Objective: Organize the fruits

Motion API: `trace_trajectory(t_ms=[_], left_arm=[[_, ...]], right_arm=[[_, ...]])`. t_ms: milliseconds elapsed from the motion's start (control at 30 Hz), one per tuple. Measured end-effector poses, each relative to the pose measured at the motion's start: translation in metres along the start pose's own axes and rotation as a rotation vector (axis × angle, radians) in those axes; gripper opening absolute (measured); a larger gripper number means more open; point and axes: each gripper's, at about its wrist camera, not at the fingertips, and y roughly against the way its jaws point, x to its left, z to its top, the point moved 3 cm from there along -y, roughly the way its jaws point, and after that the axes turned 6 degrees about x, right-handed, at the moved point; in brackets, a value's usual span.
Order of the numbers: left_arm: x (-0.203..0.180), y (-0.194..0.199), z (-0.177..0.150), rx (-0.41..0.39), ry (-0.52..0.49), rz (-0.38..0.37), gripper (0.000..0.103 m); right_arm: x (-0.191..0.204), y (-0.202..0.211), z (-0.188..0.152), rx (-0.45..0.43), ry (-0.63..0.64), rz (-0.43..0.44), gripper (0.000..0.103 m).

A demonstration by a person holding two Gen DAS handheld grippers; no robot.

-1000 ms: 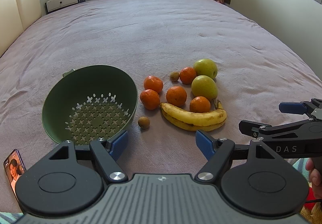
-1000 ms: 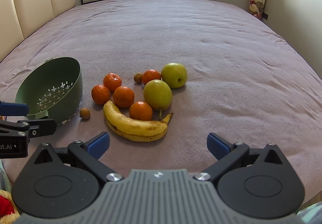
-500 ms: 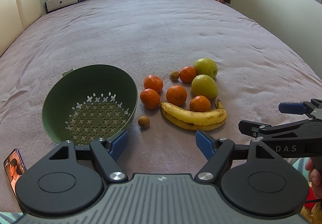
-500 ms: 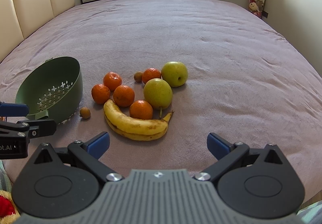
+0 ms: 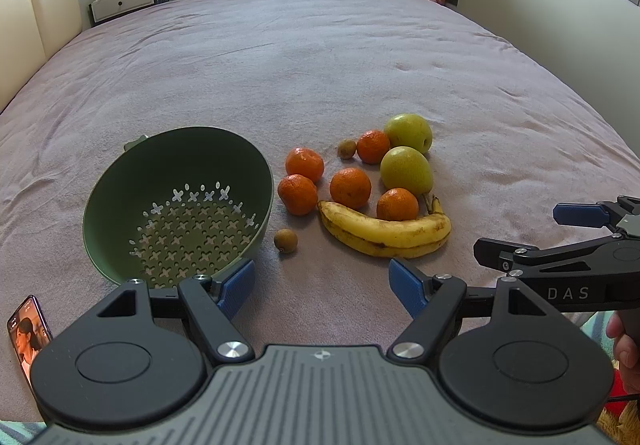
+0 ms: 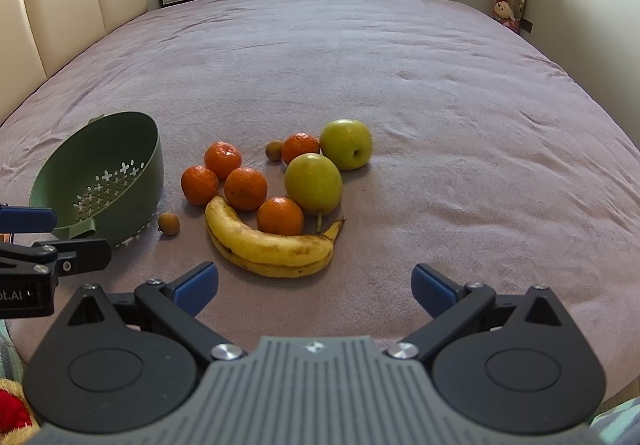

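left claw (image 5: 322, 287) spread, right claw (image 6: 314, 287) spread

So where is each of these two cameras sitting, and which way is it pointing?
Left wrist: rides the open left gripper, looking forward over the bed at the green colander; the right gripper and a hand show at the right edge.
Right wrist: rides the open right gripper, facing the banana; the left gripper shows at the left edge.
Shared: colander, banana, five oranges, two pears.
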Motion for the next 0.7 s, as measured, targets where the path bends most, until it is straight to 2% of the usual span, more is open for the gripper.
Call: trace_trajectory(t_ms=[700], left_arm=[[-0.0003,-0.0006,0.0001,0.003,0.001,0.001,0.089]], right_arm=[[-0.002,-0.005,-0.0003,0.018,-0.013,0.004,0.099]])
